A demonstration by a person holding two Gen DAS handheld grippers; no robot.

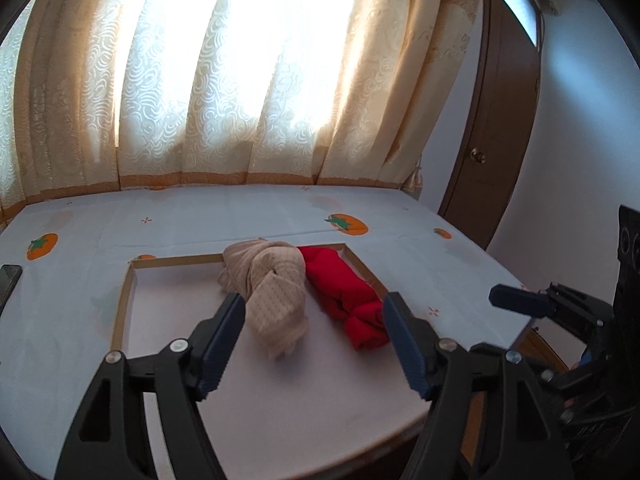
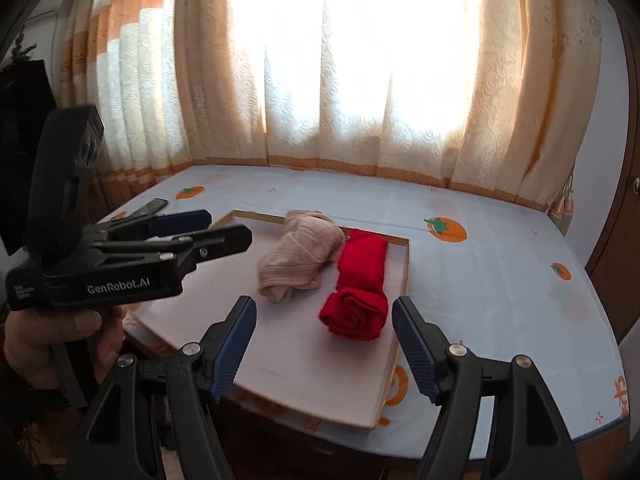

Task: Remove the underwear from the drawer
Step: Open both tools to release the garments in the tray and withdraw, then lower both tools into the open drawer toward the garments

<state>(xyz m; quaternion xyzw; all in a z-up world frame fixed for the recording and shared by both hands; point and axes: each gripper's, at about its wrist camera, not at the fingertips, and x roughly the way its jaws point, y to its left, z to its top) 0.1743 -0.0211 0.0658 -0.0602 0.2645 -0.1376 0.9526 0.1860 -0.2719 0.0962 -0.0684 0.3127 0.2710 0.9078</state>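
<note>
A shallow drawer with a wooden rim [image 1: 123, 300] [image 2: 405, 280] lies on the tablecloth. Inside it, a rolled beige underwear [image 1: 272, 284] [image 2: 300, 256] lies beside a rolled red underwear [image 1: 344, 300] [image 2: 360, 292], the two touching at the far end. My left gripper [image 1: 314, 304] hovers open over the near part of the drawer, its pads apart from the cloth, with the beige roll's near end between them in the picture. My right gripper [image 2: 324, 306] is open too, just short of the red roll. Each gripper shows in the other's view: the right [image 1: 516, 300], the left [image 2: 224, 228].
The table [image 1: 400, 216] wears a pale cloth printed with orange fruit. A dark phone [image 2: 154, 206] lies at its far left. Curtains [image 1: 240, 80] hang behind it, with a brown door [image 1: 492, 140] to the right. A person's hand [image 2: 60, 332] holds the left gripper.
</note>
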